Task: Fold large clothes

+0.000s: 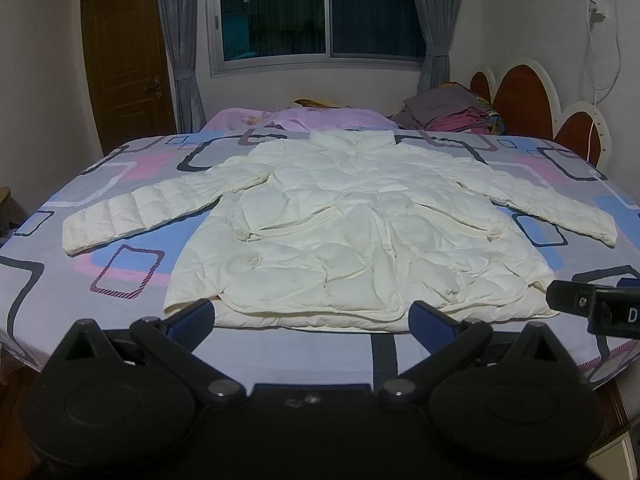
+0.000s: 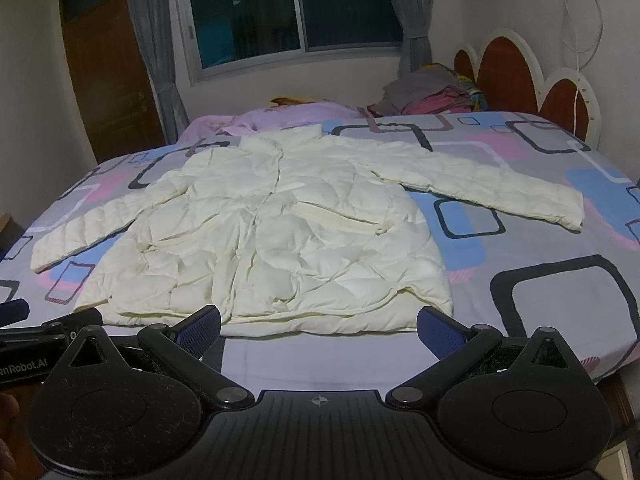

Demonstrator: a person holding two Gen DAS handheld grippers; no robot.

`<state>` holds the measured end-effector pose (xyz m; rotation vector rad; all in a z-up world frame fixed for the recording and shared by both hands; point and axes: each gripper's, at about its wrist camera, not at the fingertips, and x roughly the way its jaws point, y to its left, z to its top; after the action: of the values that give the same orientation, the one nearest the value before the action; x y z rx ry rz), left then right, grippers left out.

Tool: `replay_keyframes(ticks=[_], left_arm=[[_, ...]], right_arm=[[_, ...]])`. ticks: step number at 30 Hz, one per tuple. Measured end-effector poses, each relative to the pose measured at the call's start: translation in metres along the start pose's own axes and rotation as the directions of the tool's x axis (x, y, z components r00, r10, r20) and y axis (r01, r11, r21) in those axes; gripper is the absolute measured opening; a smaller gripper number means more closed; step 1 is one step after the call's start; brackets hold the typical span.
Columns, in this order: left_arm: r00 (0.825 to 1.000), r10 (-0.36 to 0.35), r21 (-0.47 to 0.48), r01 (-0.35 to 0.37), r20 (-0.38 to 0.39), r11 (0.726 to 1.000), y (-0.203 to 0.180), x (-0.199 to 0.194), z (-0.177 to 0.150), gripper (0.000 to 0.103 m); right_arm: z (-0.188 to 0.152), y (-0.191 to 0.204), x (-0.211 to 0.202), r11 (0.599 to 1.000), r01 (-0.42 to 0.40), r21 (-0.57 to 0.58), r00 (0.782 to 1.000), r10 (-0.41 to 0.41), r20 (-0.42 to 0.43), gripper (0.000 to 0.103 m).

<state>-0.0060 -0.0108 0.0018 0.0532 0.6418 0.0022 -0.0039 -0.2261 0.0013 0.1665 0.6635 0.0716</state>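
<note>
Where the left wrist camera looks along its fingers, a cream quilted jacket (image 1: 340, 232) lies flat and face up on a bed (image 1: 60, 312) covered with a grey sheet printed with blue, pink and dark rounded rectangles. Both sleeves are spread out to the sides, the collar points toward the far window (image 1: 320, 12), and the hem lies near the bed's front edge. The left gripper (image 1: 316, 320) hangs just short of that hem with its blue-padded fingers (image 1: 192, 320) spread wide and nothing between them. At the right edge of this view, part of the right gripper (image 1: 592, 308) shows near the jacket's hem corner. A brown door (image 1: 124, 60) stands at the left, and a pile of folded clothes (image 1: 448, 112) sits by the red and white headboard (image 1: 528, 100). In the right wrist view, the same jacket (image 2: 272, 236) fills the middle of the bed (image 2: 560, 312), one sleeve reaching out to the right. The right gripper (image 2: 320, 328) is released, its fingers (image 2: 440, 332) apart and holding nothing, poised just before the hem. The left gripper (image 2: 24, 328) peeks in at the left edge.
</note>
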Motion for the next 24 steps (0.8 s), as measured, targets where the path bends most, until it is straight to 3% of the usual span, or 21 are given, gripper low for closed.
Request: replay_keyframes(ticks=[11,14,16,20,24], left_arm=[[0.999,-0.038,-0.019,0.038,0.003,0.999,-0.001,0.002,0.008,0.103],[0.998,-0.039,-0.027,0.04,0.045,0.999,0.006,0.01,0.023,0.103],[0.999,-0.002,-0.025,0.003,0.052,1.0,0.009,0.022,0.036,0.103],[0.996,-0.081,-0.024,0.082,0.028,0.996,0.011,0.056,0.058,0.103],[0.997,-0.053,0.004,0.053,0.059,0.999,0.004,0.089,0.078,0.103]], right_arm=[[0.004,-0.006,0.003,1.0,-0.008,0.018,1.0,0.008,0.002,0.103],[0.013,-0.015,0.013,0.999,0.001,0.039,1.0,-0.002,0.016,0.103],[0.02,-0.023,0.022,0.998,0.019,0.061,1.0,-0.021,0.023,0.103],[0.038,-0.045,0.044,0.99,0.053,0.133,0.998,-0.057,0.03,0.103],[0.059,-0.067,0.068,0.977,0.085,0.195,0.995,-0.093,0.028,0.103]])
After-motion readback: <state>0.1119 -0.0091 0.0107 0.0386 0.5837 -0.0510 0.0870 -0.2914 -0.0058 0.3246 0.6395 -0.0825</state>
